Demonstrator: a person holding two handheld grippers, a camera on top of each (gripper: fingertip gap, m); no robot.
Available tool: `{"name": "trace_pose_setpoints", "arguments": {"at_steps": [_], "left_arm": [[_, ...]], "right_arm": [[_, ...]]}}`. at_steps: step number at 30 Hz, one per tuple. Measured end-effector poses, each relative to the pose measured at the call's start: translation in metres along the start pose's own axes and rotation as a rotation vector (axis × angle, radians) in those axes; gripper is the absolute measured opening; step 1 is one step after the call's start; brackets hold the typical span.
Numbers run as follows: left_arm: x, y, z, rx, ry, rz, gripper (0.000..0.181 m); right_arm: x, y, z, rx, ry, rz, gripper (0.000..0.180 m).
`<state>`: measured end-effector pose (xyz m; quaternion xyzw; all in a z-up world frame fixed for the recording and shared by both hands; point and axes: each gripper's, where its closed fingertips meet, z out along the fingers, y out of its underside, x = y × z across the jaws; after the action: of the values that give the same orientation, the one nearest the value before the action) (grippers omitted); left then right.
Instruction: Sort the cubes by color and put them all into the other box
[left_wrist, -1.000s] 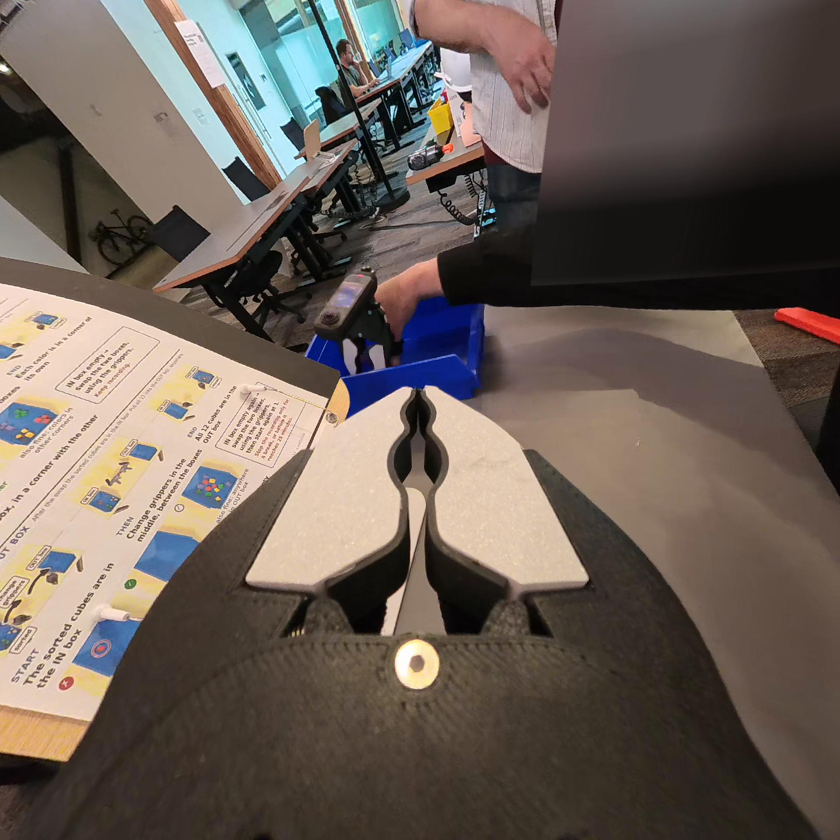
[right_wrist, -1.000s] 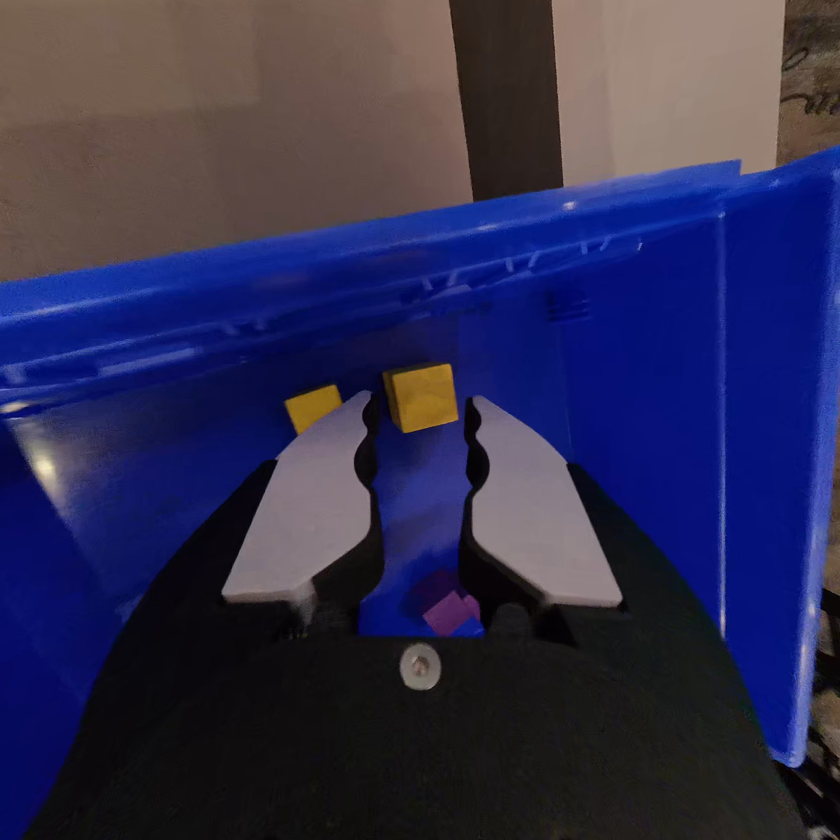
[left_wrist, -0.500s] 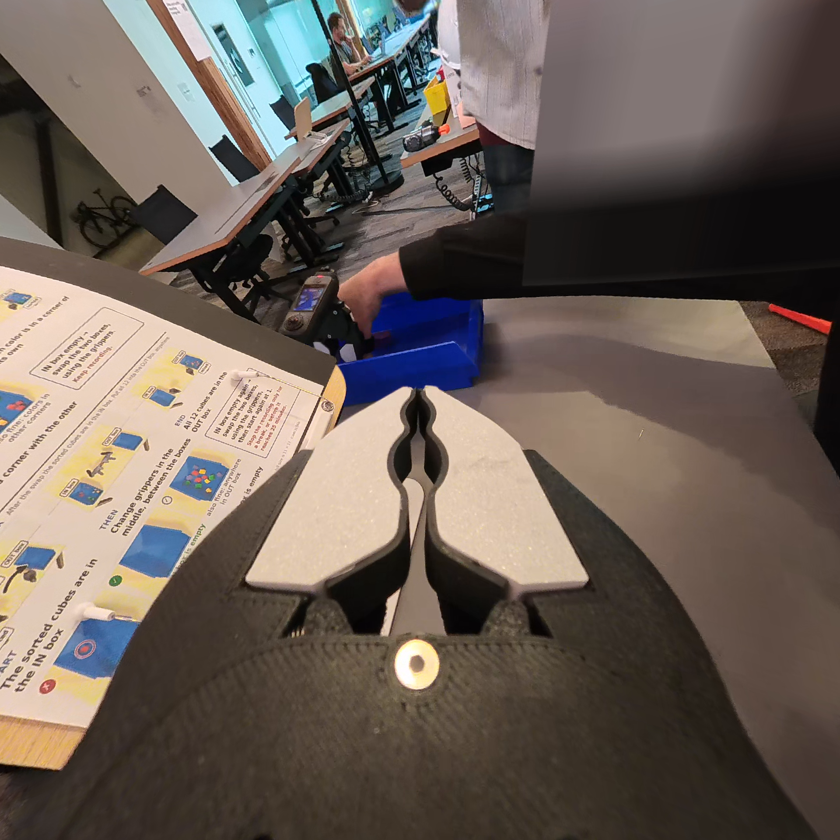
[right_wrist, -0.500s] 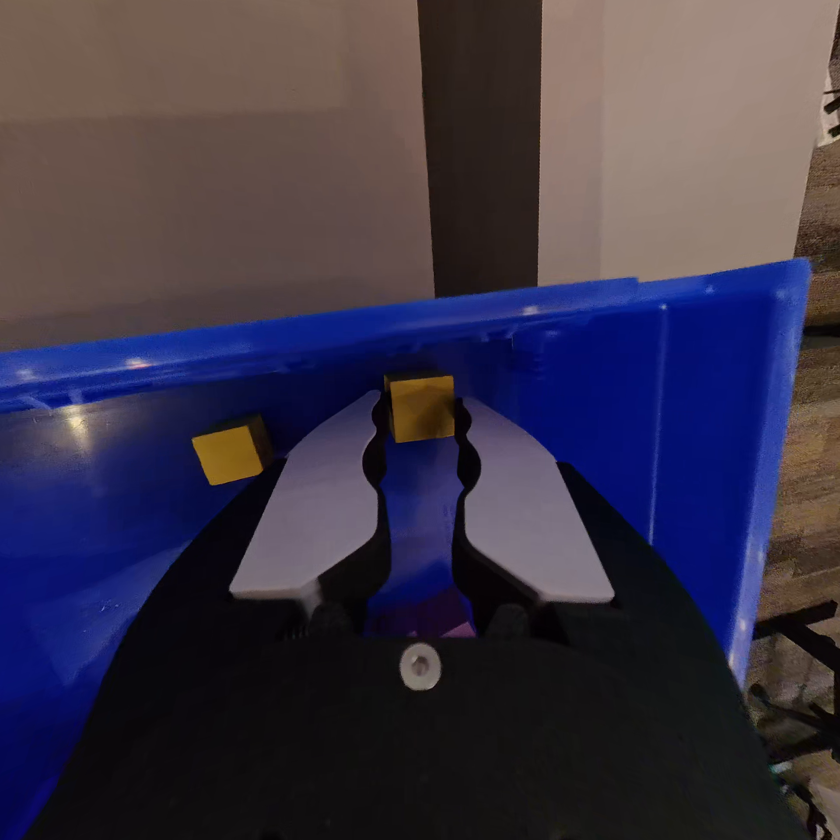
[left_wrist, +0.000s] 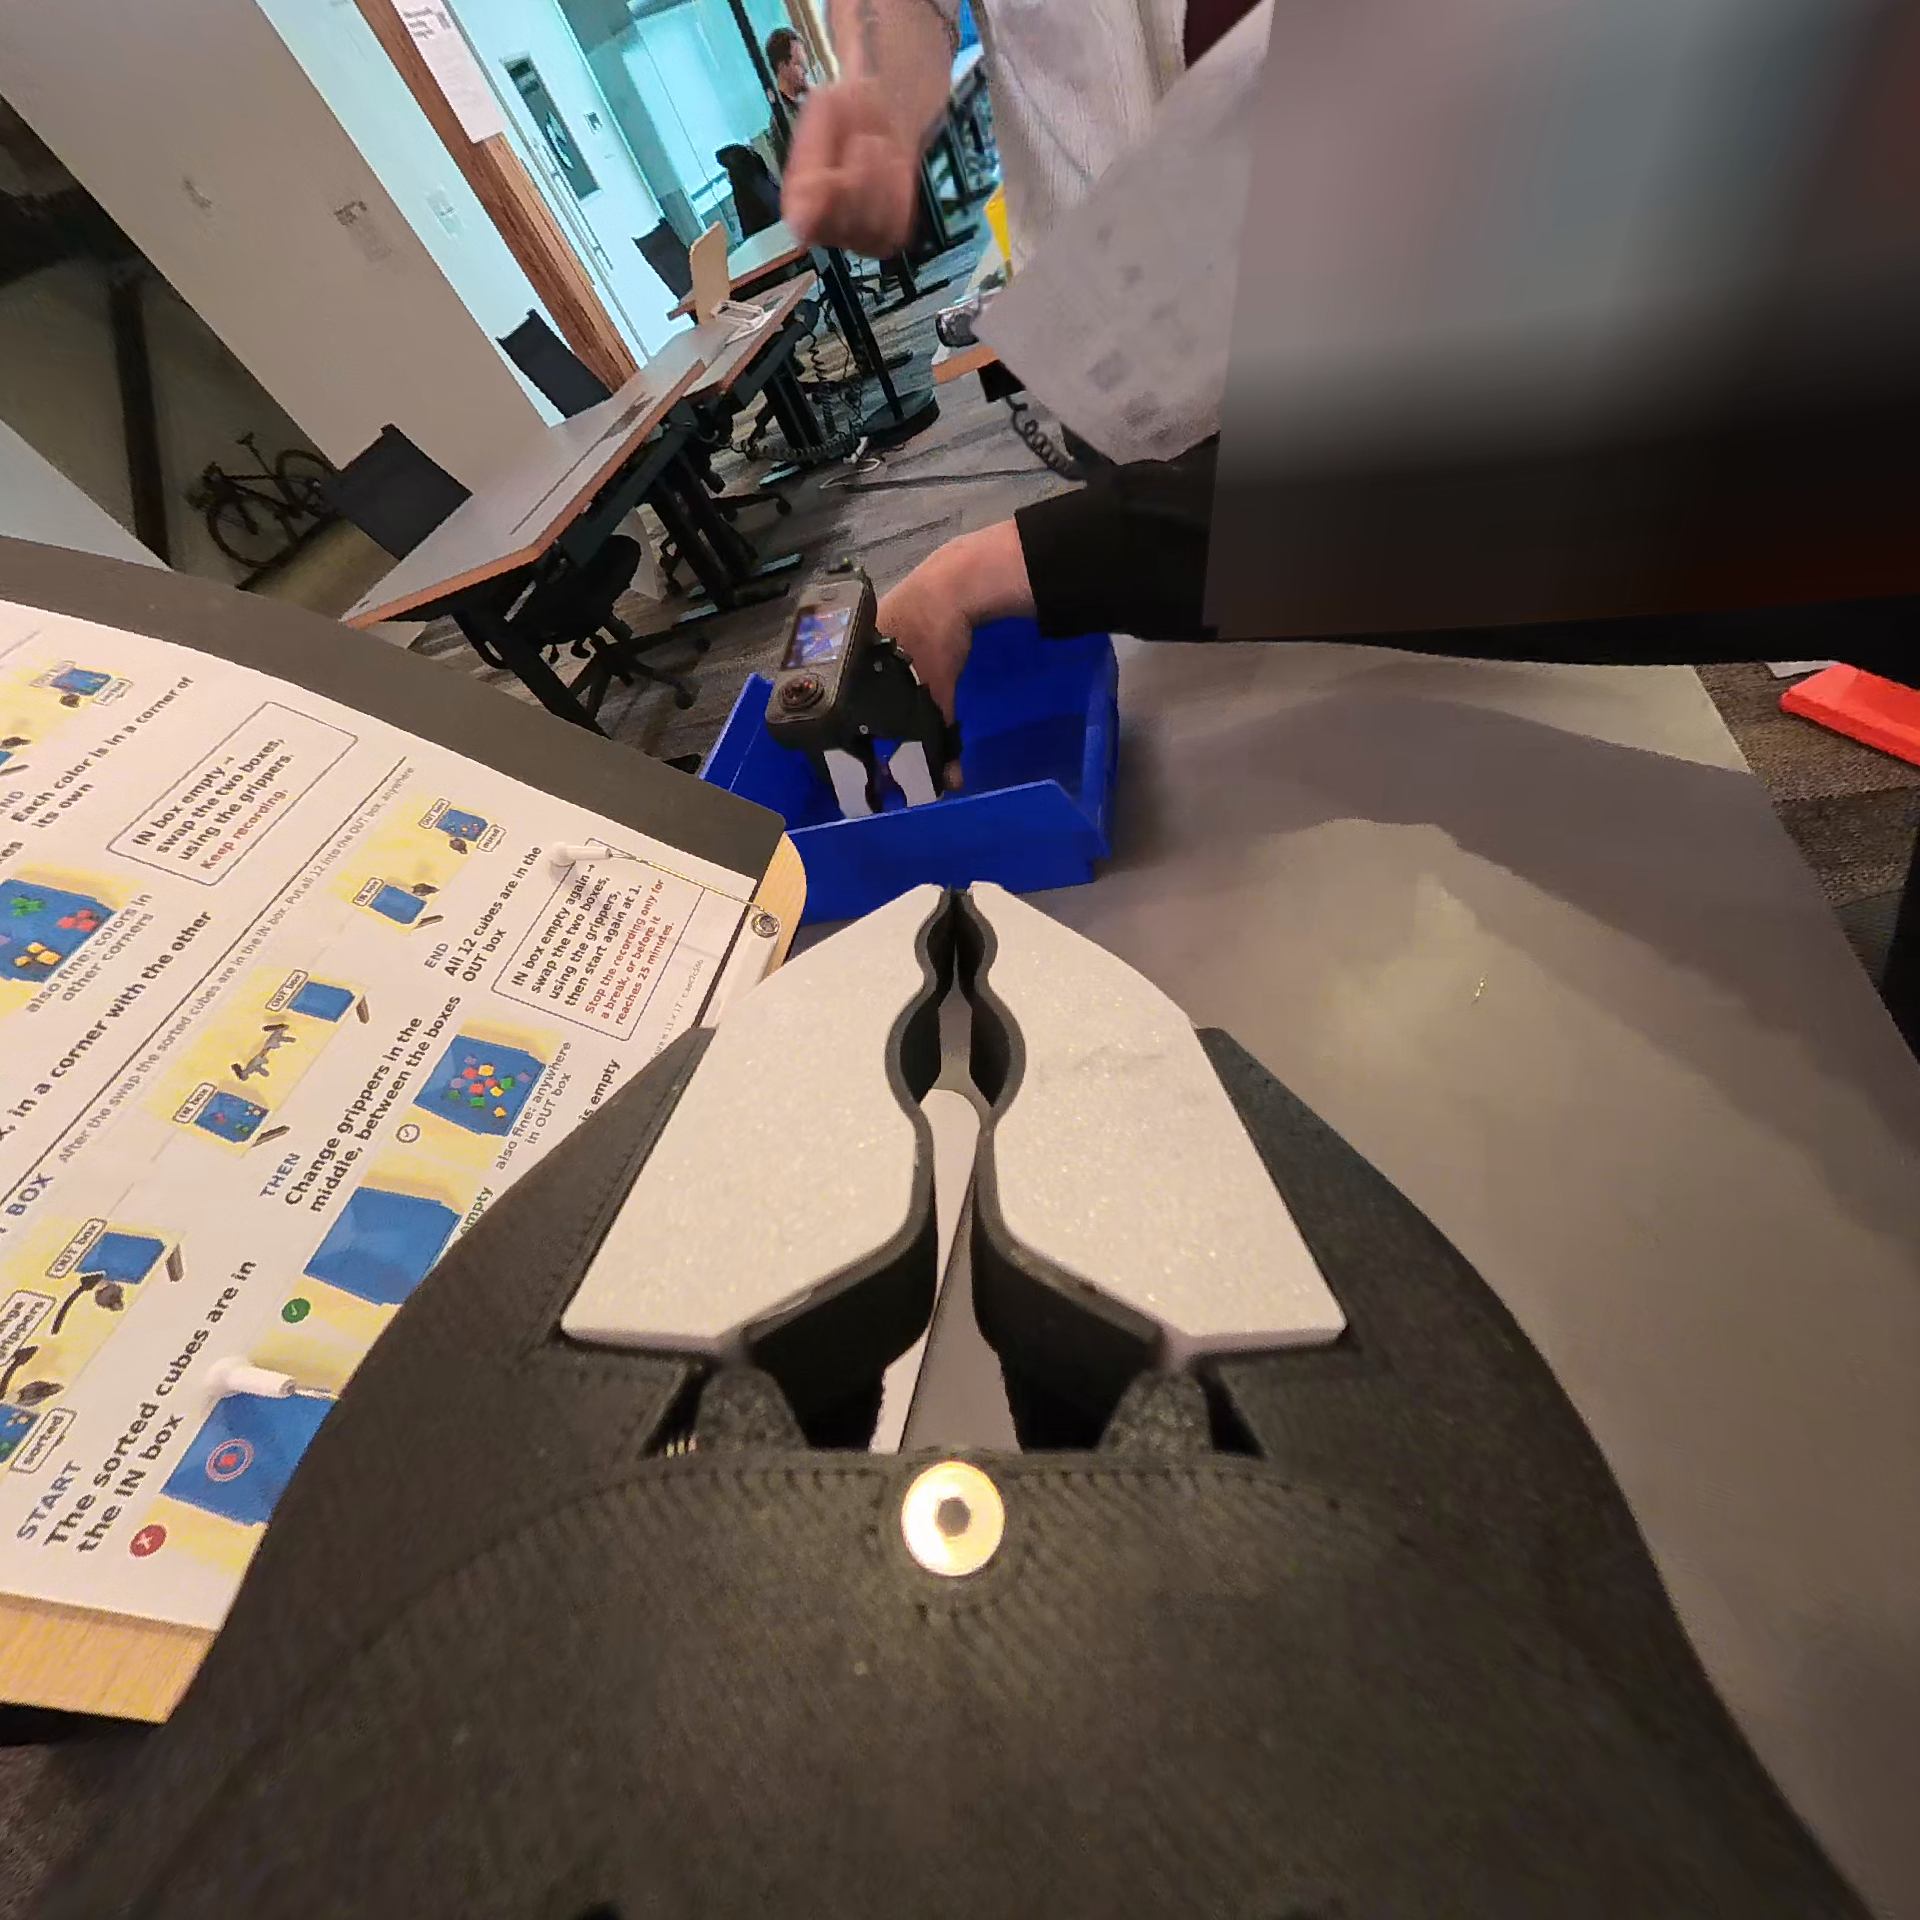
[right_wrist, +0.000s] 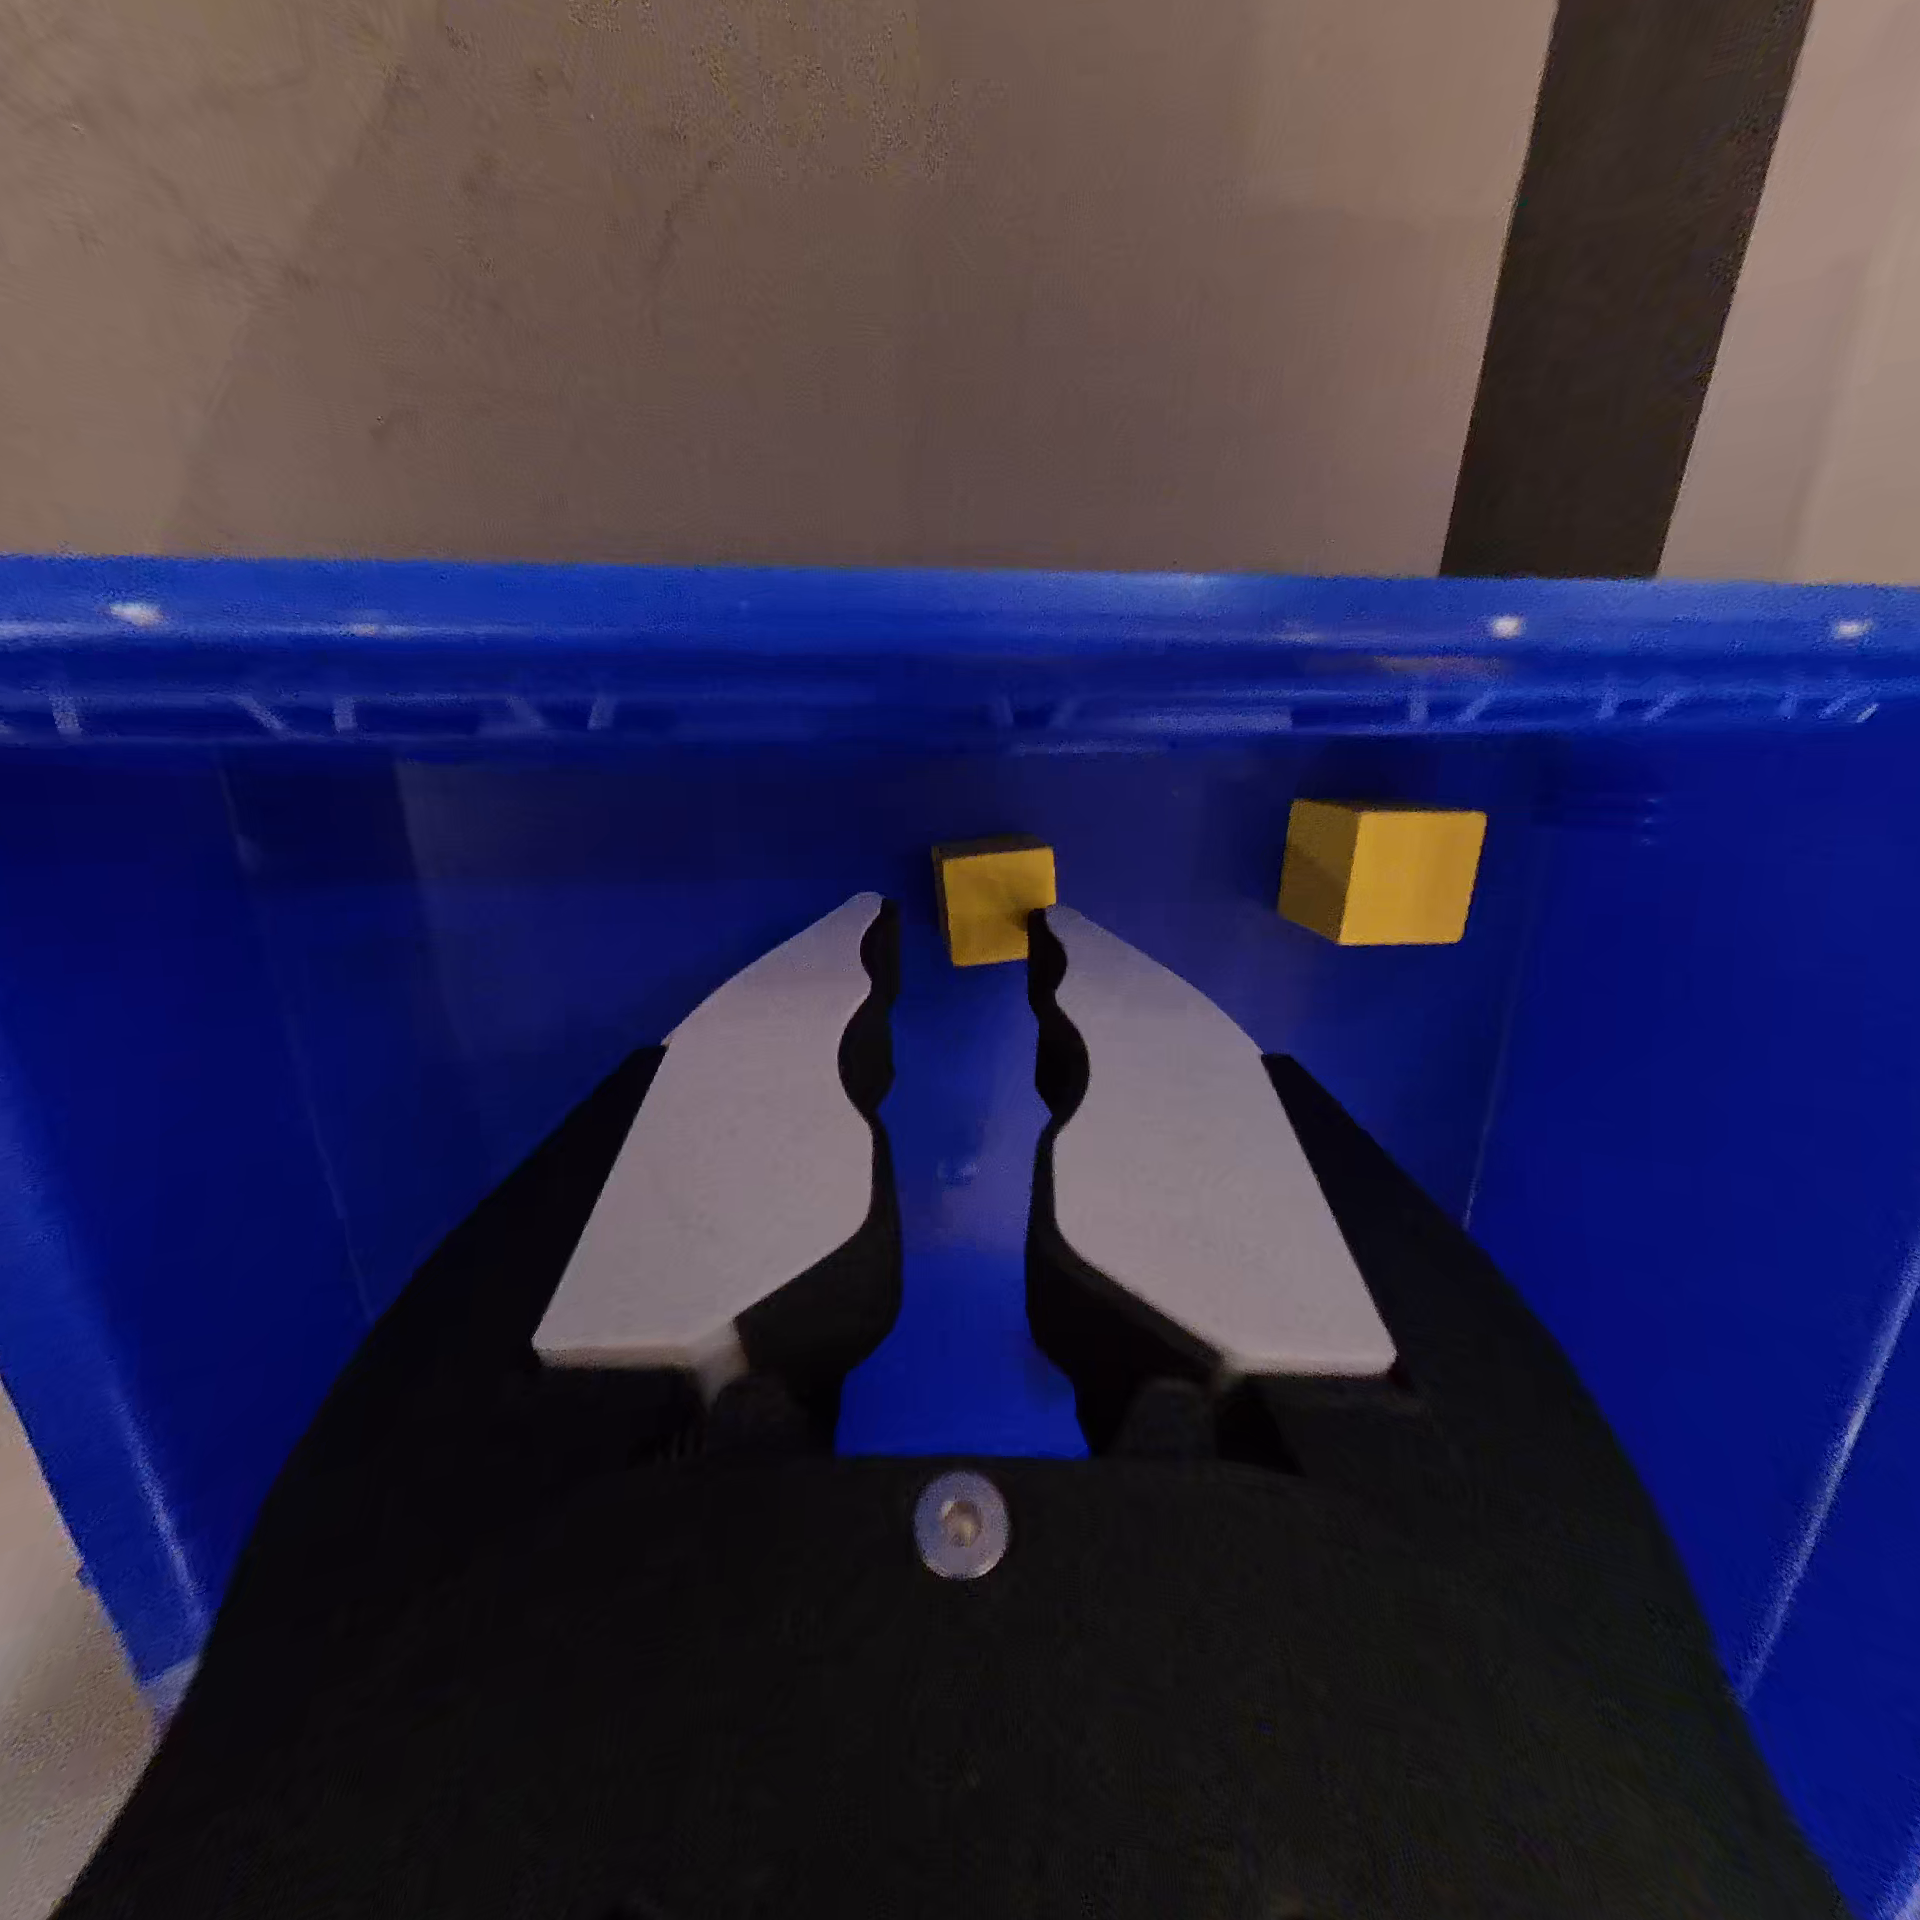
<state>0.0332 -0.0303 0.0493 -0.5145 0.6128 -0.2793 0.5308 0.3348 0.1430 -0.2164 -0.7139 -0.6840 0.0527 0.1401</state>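
The left gripper (left_wrist: 961, 914) is sitting low in its own view with its jaws pressed together, pinching nothing, above the grey worktop (left_wrist: 1455, 1091). An instruction sheet (left_wrist: 260, 1039) is lying at the left of that frame, partly cut off by the edge and partly covered by the gripper's black body.

The right gripper (right_wrist: 956, 920) is reaching into the blue box (right_wrist: 935, 644), its jaws spread partway. A yellow cube (right_wrist: 987, 899) is sitting just beyond the tips at the centre of the frame, against the far wall; the right tip is overlapping its lower corner, and whether it is touching cannot be told. The cube is not being pinched. A second cube (right_wrist: 1377, 873), also yellow, is resting to the upper right, near the box's corner, well clear of the jaws.

In the left view the same box (left_wrist: 1029, 842) is showing at the centre, with the right gripper (left_wrist: 881, 774) dipping into it, held by a hand (left_wrist: 945, 613). The cubes are hidden there behind the box's wall. A mosaic patch is covering the upper right. Another person's blurred hand (left_wrist: 862, 177) is showing at the top.
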Motion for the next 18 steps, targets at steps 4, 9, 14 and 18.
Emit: {"name": "trace_pose_setpoints", "arguments": {"at_steps": [4, 9, 14, 18], "left_arm": [[0.003, -0.001, 0.000, -0.002, 0.004, 0.002, 0.000], [0.003, 0.000, 0.001, -0.005, 0.007, 0.005, 0.000], [0.003, 0.001, 0.000, -0.010, 0.007, 0.008, 0.000], [0.004, -0.001, 0.000, -0.007, 0.011, 0.012, 0.000]], "right_arm": [[0.005, -0.004, 0.002, 0.001, 0.012, -0.007, 0.023], [0.015, -0.005, 0.004, 0.006, 0.045, -0.013, 0.020], [0.014, -0.007, -0.006, 0.045, 0.070, -0.015, 0.031], [0.015, 0.000, 0.000, -0.008, 0.070, -0.025, 0.035]]}}
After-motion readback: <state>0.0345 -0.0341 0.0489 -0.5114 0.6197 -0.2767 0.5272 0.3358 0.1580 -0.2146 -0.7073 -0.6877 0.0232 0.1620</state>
